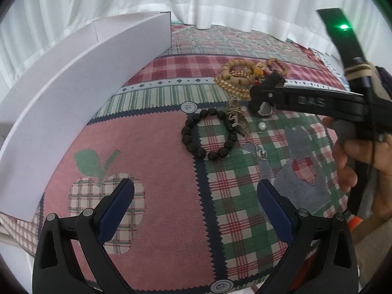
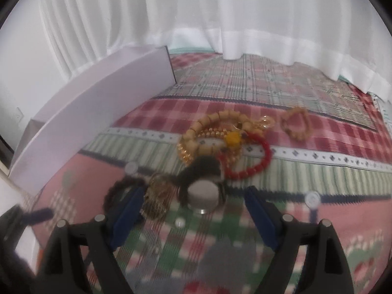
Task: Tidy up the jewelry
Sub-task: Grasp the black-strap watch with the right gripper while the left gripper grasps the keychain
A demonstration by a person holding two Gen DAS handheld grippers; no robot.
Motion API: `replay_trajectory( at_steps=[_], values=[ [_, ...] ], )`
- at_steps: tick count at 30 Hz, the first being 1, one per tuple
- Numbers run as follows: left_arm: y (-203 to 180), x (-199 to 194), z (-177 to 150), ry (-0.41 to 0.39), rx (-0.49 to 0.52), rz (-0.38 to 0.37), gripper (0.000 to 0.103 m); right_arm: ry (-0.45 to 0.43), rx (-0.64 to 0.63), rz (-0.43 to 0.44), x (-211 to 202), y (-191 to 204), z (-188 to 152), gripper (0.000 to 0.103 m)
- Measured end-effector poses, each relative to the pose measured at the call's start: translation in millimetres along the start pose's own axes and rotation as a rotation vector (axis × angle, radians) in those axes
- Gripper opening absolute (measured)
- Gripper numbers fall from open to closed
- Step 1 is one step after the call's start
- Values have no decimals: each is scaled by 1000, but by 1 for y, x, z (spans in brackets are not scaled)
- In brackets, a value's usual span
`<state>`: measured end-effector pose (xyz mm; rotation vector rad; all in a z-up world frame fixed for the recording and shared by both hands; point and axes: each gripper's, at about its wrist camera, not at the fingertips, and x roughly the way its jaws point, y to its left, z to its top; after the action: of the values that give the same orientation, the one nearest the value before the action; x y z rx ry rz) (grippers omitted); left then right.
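Jewelry sorting: barely begun, nothing seen boxed.
Jewelry pile [image 1: 245, 78], black bead bracelet [image 1: 208, 134] loose on patchwork cloth [image 1: 159, 171]; white box [image 1: 85, 73] beside. Left tongs [image 1: 196, 196] released, empty; right tongs [image 2: 193, 208] released over watch [image 2: 203, 192].

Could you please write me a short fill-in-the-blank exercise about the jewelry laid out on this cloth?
1. The black bead bracelet lies on a patchwork cloth printed with an ____ shape.
2. The box along the cloth's left side is ____ in colour.
3. The right hand-held gripper has its jaws ____, with nothing gripped.
4. The bracelet beside the tan beads is ____.

Missing words: apple; white; open; red
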<state>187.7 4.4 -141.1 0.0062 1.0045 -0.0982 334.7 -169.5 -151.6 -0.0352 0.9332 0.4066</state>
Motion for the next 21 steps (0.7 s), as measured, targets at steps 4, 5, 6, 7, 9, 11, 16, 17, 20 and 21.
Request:
replay_trajectory(
  at_steps=[4, 5, 6, 7, 9, 11, 16, 17, 20, 21],
  values=[
    [1, 4, 5, 7, 5, 9, 100, 31, 54, 23, 13, -9, 3, 49],
    [0, 6, 7, 9, 7, 9, 100, 25, 72, 25, 10, -13, 3, 48],
    [-2, 9, 10, 13, 14, 6, 100, 15, 85, 16, 7, -16, 2, 47],
    [-4, 11, 14, 15, 17, 3, 100, -2, 100, 4, 1, -22, -1, 47],
    [-11, 14, 24, 13, 28, -12, 100, -20, 132, -6, -9, -33, -3, 46],
    [-20, 19, 37, 4, 48, -31, 100, -29, 161, -20, -20, -45, -5, 46],
    [-48, 58, 71, 34, 126, -6, 94, -39, 224, -20, -42, -69, -17, 46],
    [-52, 64, 75, 42, 143, 8, 91, -37, 236, -16, -44, -72, -20, 46],
    [-62, 84, 86, 65, 179, 46, 81, -36, 263, 4, -50, -78, -27, 46],
    [-63, 87, 88, 67, 181, 50, 79, -39, 266, 8, -53, -79, -30, 46]
  ],
)
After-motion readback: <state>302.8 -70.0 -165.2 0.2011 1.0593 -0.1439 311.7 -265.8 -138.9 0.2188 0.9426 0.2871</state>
